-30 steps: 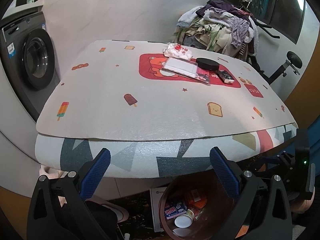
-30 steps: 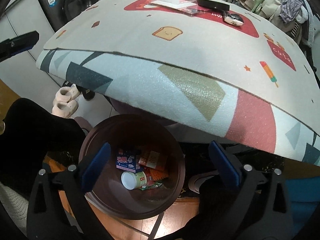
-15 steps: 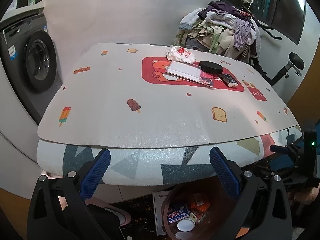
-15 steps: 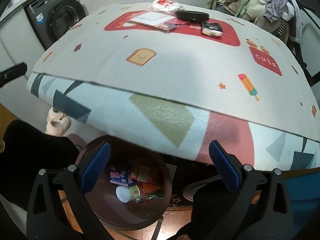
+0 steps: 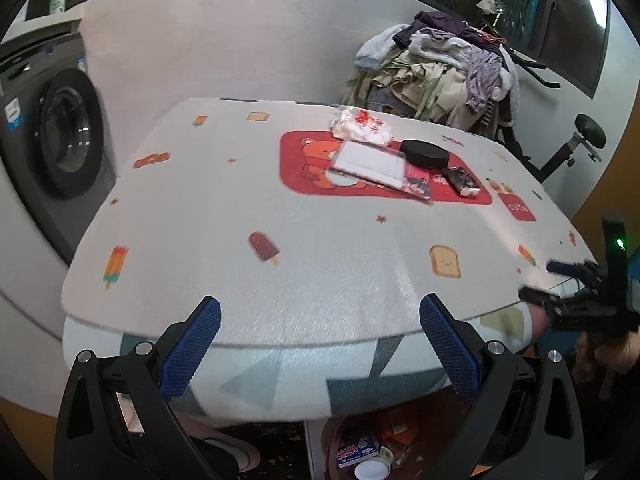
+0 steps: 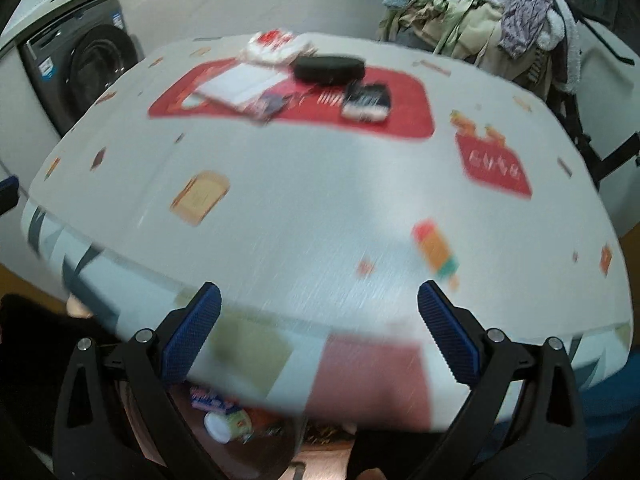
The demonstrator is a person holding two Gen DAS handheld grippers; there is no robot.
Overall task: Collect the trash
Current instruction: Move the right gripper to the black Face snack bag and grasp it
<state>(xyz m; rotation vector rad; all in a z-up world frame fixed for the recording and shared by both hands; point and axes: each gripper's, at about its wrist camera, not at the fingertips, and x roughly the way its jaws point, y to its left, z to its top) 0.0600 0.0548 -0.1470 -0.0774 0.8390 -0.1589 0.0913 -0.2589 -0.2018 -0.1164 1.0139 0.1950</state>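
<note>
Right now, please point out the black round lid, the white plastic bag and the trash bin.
black round lid (image 5: 425, 153), left wrist view, top face
white plastic bag (image 5: 362, 126), left wrist view, crumpled middle
trash bin (image 5: 329, 446), left wrist view, left wall

Pale cloth, red panel, blue pads

The tablecloth (image 5: 320, 220) is off-white, dotted with small toast, popsicle and star prints, and carries a red bear panel; its hanging edge shows grey, olive and pink triangles. On the red panel lie a white bag with red print (image 5: 362, 124), a white flat packet (image 5: 370, 160), a black round lid (image 5: 424, 153) and a black-and-white wrapper (image 5: 462, 181). Both grippers are black with blue textured pads (image 5: 190, 350). The washing machine (image 5: 52, 140) is dark grey. The bin (image 6: 256, 448) is brown.
</note>
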